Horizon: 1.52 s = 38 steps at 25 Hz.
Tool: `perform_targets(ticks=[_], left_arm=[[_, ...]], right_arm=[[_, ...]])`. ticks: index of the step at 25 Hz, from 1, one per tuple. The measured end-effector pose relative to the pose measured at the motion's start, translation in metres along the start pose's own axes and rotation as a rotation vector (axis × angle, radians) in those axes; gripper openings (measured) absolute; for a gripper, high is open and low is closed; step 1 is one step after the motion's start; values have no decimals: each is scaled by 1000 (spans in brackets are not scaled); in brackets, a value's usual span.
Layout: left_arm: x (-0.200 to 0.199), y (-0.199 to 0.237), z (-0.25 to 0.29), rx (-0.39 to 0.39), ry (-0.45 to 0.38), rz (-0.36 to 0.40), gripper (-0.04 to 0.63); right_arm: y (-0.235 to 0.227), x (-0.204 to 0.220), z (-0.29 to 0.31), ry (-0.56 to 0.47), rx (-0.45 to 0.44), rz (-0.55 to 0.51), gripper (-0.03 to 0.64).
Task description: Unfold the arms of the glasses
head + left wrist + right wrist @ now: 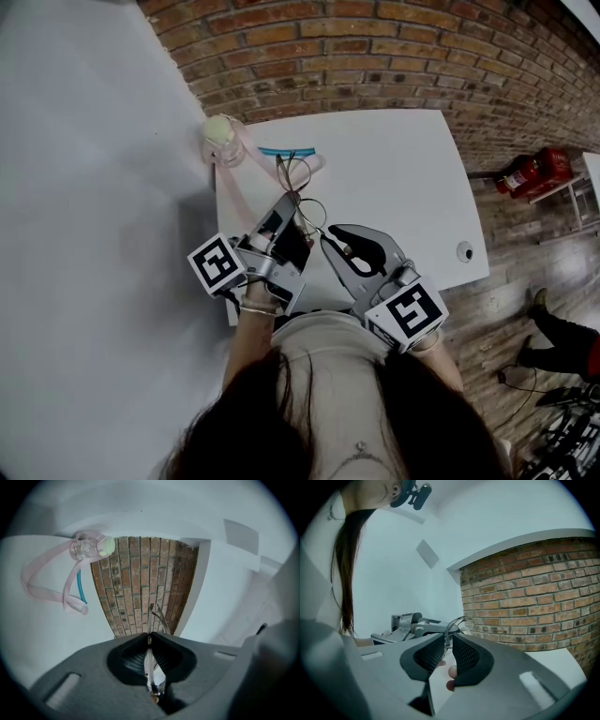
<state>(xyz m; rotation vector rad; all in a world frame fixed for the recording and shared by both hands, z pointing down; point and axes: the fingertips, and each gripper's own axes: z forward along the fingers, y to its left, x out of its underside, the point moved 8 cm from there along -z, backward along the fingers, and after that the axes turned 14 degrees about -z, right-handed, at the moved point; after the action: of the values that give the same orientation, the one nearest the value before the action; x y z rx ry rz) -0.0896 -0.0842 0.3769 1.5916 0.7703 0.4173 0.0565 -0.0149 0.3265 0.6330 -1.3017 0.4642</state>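
Above the near half of the white table point(394, 178), lifted clear of its top: thin wire-rimmed glasses point(310, 214), pinched from two sides. Toward the table's left edge, the left gripper point(150, 638), jaws pressed flat together, the wire frame running straight down between the pads and poking out past the tips. Toward the table's middle, the right gripper point(447, 640), jaws drawn to a narrow slit, nipping a thin wire arm right at the tips. Behind those pads, a bare fingertip point(451, 671). Tips of both grippers close together, almost meeting over the same spot of the table. Not clear from any view how far the arms of the glasses stand open.

At the table's far left corner, a clear bottle point(222, 131) with a pale green cap, lying on its side. Trailing from it across the tabletop, a pink strap point(80, 610), looped back on itself. Along the table's far edge, just beside the strap, a teal strip point(288, 152). Beyond the far edge of the table, a brick wall point(375, 56). Off the table's right side, down on the floor, a red fire extinguisher point(530, 172).
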Motion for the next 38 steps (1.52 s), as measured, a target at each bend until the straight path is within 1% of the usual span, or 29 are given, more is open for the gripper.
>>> perform_targets(ticks=[10, 19, 28, 38], left_arm=[[4, 2, 1, 0, 15, -24, 26], [4, 4, 2, -4, 16, -26, 26], [1, 8, -2, -21, 14, -29, 26], [2, 18, -1, -46, 27, -33, 26]], right_arm=[[4, 7, 6, 36, -31, -1, 63], [1, 11, 7, 52, -4, 18, 34], [2, 4, 7, 23, -20, 12, 34], [-3, -1, 3, 8, -4, 23, 34]])
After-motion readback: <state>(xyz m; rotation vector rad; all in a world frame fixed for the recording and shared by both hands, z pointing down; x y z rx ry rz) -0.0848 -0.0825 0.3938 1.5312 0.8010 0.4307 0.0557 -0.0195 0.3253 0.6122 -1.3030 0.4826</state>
